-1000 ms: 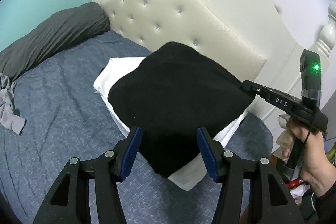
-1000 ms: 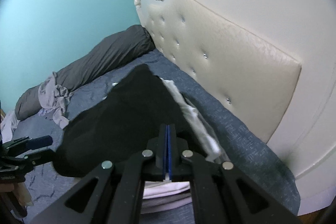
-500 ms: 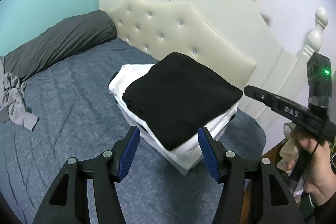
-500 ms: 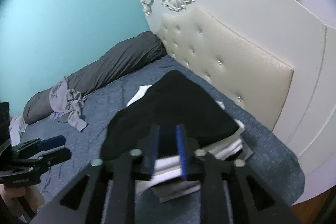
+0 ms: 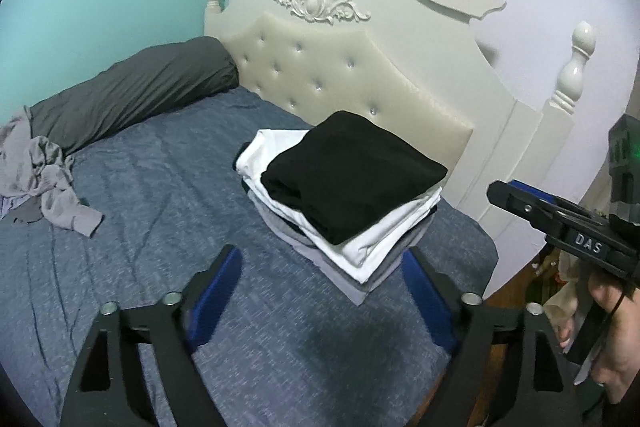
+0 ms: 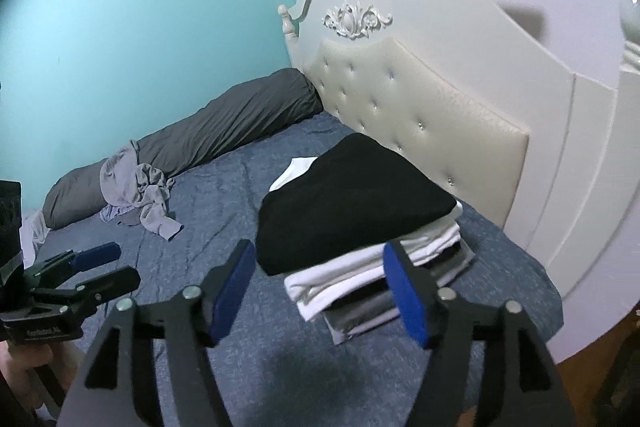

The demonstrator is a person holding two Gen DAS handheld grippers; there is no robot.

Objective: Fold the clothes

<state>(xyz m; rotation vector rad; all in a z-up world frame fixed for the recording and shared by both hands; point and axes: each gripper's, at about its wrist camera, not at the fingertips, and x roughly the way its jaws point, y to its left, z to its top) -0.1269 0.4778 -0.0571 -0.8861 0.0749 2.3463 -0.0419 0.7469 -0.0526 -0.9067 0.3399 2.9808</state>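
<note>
Now both grippers empty: left gripper (image 5: 320, 281) jaws opening, right gripper (image 6: 320, 291) jaws opening; black garment (image 5: 352, 175) tops folded stack (image 5: 372, 247) on bed (image 5: 140, 195).

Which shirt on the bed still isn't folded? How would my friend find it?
Start at the cream tufted headboard and follow the long dark grey pillow along the turquoise wall. The crumpled light grey garment lies against that pillow on the blue bedsheet. Unlike the neat folded stack topped by black cloth, it is a loose, wrinkled heap.
</note>
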